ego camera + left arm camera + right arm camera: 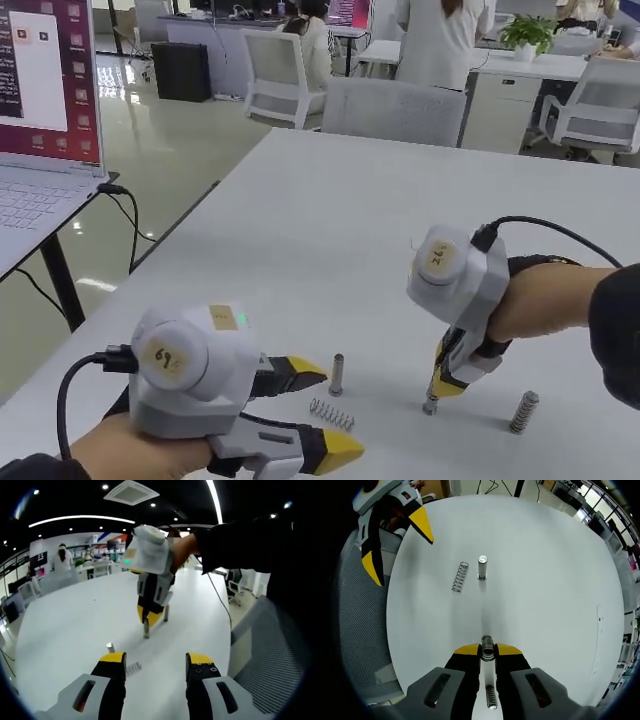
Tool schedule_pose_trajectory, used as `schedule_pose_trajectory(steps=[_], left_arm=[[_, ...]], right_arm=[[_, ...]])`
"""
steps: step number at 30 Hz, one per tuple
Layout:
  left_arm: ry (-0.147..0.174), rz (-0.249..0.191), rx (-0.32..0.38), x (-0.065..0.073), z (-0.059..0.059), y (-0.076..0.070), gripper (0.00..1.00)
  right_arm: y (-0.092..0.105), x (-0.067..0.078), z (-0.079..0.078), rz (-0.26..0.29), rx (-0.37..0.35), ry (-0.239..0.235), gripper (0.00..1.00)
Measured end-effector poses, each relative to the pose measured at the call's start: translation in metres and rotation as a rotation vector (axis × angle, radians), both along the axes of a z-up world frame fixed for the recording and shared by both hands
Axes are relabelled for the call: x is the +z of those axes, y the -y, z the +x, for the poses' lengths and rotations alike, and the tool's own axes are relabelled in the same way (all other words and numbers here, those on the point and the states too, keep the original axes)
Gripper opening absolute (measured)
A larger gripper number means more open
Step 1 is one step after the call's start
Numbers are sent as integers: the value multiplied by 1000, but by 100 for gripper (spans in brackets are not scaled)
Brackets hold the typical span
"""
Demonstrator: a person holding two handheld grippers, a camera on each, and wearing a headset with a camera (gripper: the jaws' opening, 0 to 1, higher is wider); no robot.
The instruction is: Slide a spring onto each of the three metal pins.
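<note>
Right tongs [488, 652] pinch shut on a coiled grey spring [488, 655] over an upright pin [486, 640], lower centre; left tongs [156, 659] gape wide, empty; a loose spring [460, 576] lies beside a bare pin [482, 567] on the white counter [545, 580], upper left.

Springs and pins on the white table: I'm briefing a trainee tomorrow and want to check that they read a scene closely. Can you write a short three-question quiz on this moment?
1. True or false: the left hand-held gripper is shut on the loose spring.
2. What is clamped in the right hand-held gripper? A) a spring B) a bare pin C) nothing
3. Fill in: in the head view, the far-right pin already carries a ____.

Key
1. False. Its jaws stand open and the loose spring lies on the table.
2. A
3. spring
</note>
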State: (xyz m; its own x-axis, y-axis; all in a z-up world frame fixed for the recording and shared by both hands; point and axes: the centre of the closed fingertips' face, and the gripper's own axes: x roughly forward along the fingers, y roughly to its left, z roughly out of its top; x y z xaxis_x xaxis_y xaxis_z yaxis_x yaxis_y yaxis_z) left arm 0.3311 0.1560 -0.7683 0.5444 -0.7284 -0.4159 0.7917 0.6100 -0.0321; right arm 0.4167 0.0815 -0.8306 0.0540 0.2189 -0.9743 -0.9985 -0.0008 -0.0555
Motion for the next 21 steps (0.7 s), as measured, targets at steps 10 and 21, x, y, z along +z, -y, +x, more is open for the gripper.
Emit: schedule_pose_trajectory(steps=[10,21], left_arm=[[-1,1,11,0,2,-3,42],[-5,2,14,0,3,-3,42]], right_arm=[[-10,-9,0,-7,7,-9,8],[-7,-16,2,-15,-1,-9,9]])
